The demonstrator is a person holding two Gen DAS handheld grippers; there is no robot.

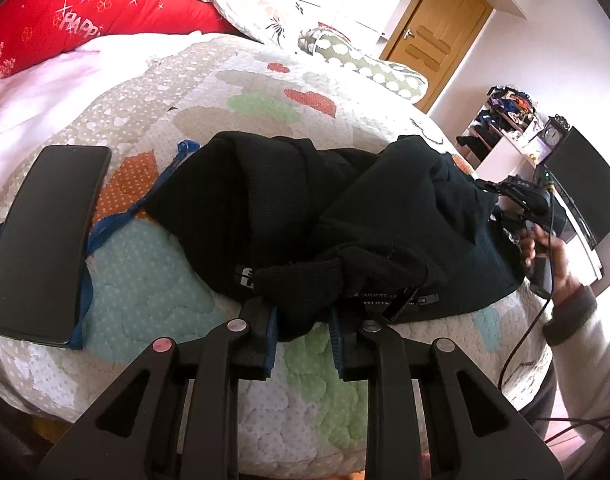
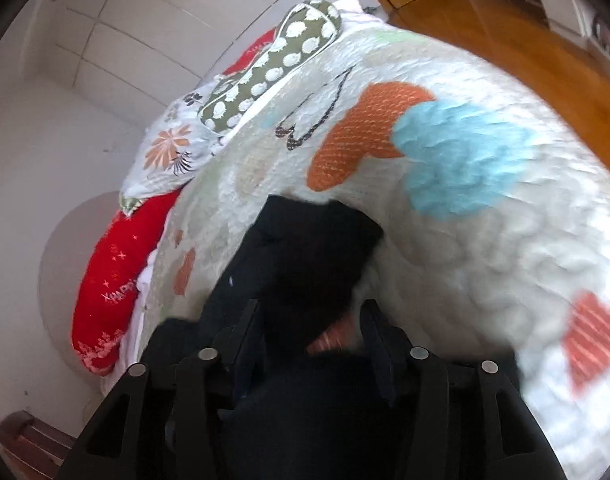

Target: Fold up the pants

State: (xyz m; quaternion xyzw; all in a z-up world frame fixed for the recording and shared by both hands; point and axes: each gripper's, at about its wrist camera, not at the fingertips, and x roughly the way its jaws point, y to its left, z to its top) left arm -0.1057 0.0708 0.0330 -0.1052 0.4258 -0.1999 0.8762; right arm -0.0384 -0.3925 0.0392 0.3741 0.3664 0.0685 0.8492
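Note:
Black pants (image 1: 337, 208) lie crumpled on the quilted bed cover (image 1: 209, 92). My left gripper (image 1: 304, 320) is at the near edge of the pants, its jaws partly apart around a bunched black fold that fills the gap. My right gripper (image 1: 517, 200) shows at the far right end of the pants, held in a hand; fabric hides its tips there. In the right wrist view the right gripper (image 2: 311, 334) has wide jaws with the black pants (image 2: 305, 264) lying between and under them. That view is blurred.
A black phone (image 1: 45, 236) with a blue strap (image 1: 117, 220) lies left of the pants. Red pillow (image 1: 93, 12) and patterned pillows (image 1: 365, 64) lie at the back. A wooden door (image 1: 437, 20), a cluttered shelf (image 1: 505, 112) and a dark screen (image 1: 585, 184) stand to the right.

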